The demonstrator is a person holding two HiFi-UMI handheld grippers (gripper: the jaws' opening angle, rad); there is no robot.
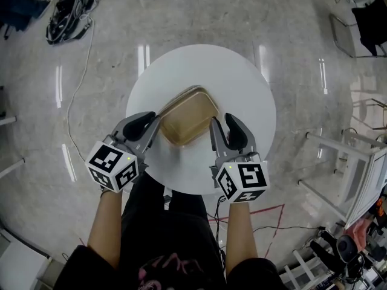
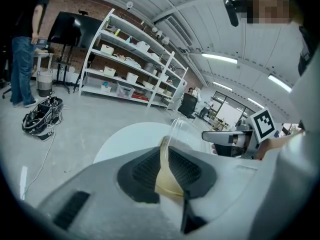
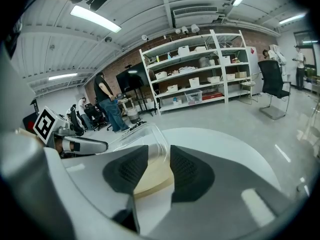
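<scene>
Left hand-held gripper [image 1: 157, 124] pinches the near-left rim of the clear-lidded brown container [image 1: 187, 116] on the round white counter [image 1: 254, 89] — right hand-held gripper [image 1: 215, 128] clamps its right edge — long axis running diagonally, near-left to far-right.

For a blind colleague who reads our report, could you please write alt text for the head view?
Seen from above, a person's left gripper and right gripper grip opposite edges of a tan container on a round white table. A shiny grey floor surrounds it.
</scene>
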